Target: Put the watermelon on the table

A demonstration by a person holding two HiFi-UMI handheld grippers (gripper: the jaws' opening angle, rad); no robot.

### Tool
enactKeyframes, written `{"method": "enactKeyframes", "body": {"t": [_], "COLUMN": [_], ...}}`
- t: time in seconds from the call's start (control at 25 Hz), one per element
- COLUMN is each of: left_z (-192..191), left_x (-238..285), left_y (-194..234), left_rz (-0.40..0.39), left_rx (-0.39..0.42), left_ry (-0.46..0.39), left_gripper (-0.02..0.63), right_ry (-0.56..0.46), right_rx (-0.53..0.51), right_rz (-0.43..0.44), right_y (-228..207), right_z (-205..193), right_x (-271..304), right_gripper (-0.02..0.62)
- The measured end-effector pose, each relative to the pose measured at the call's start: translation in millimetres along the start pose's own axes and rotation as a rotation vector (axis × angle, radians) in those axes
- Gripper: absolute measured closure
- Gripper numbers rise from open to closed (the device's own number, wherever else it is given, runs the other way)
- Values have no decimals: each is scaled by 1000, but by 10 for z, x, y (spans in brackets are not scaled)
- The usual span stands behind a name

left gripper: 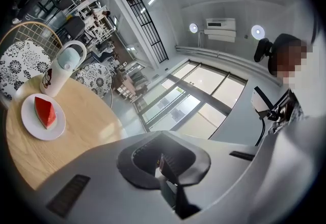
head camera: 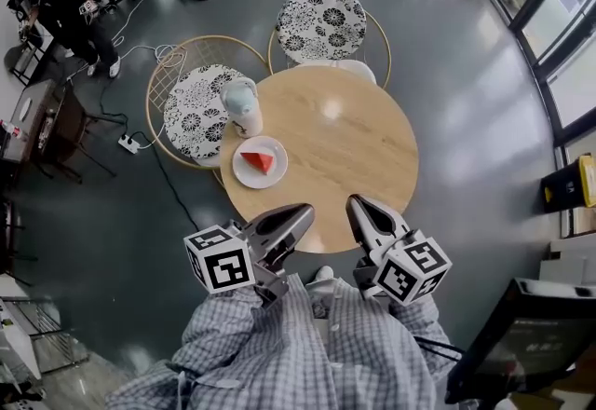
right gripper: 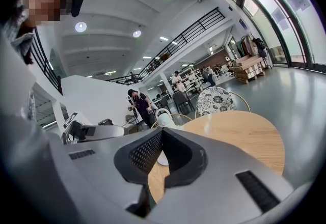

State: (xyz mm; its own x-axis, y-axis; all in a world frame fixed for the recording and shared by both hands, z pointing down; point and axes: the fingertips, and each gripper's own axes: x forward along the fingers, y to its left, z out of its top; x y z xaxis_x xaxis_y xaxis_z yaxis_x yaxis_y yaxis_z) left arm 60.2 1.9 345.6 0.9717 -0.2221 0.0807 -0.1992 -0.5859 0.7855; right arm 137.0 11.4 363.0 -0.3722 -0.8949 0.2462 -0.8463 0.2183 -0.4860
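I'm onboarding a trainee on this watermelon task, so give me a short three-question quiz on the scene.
1. True or false: the watermelon slice lies on a white plate.
2. What stands next to that plate on the round table? A) a white jug B) a laptop C) a fruit bowl
3. Fill in: ____ chairs with patterned cushions stand at the table's far side.

Key: 1 true; 2 A; 3 two.
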Motion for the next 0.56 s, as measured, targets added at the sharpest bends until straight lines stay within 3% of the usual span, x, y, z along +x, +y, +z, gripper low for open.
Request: {"method": "enactKeyframes", "body": {"t": [0.56], "left_z": [-52], "left_x": [1], "left_y": [-62], "left_rz": [-13], "left_rx": [-1], "left_ry": [11], "left_gripper": [598], "right_ry": [3], "right_rx": [-14], "right_rz": [-14], "right_y": [35], "right_z": [0], "right_x": [-85], "right_gripper": [588]}}
